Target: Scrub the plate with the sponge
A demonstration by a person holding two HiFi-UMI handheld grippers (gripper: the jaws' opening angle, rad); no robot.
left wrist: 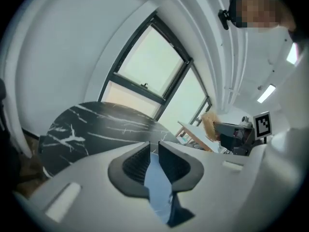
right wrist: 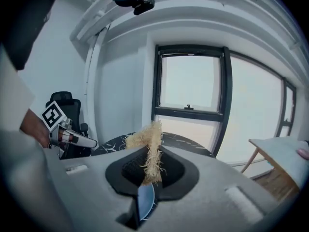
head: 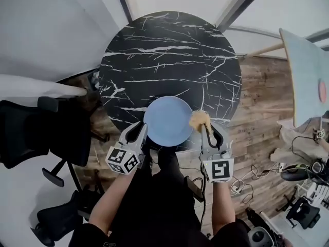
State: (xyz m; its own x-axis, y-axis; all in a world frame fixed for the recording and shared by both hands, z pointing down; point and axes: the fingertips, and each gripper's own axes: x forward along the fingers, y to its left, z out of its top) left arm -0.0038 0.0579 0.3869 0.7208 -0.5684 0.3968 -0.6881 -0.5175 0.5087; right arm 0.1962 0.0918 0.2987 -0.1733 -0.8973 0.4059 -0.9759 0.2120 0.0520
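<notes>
A round blue plate [head: 168, 121] hangs at the near edge of the black marble table [head: 169, 55], between both grippers. My left gripper [head: 141, 130] is at the plate's left rim. In the left gripper view the plate [left wrist: 154, 178] fills the narrow gap between the ribbed pads of that gripper [left wrist: 153, 151], which is shut on it. My right gripper [head: 208, 131] is shut on a straw-coloured fibrous sponge [head: 199, 120] at the plate's right rim. In the right gripper view the sponge [right wrist: 150, 144] sticks up out of the gripper [right wrist: 150, 164], with the plate's edge [right wrist: 146, 199] just below.
A black office chair [head: 31, 133] stands left of the table on the white floor. A pale table [head: 303, 76] is at the far right. Cables [head: 252, 179] and gear lie on the wooden floor at the right. My dark-clothed legs are under the grippers.
</notes>
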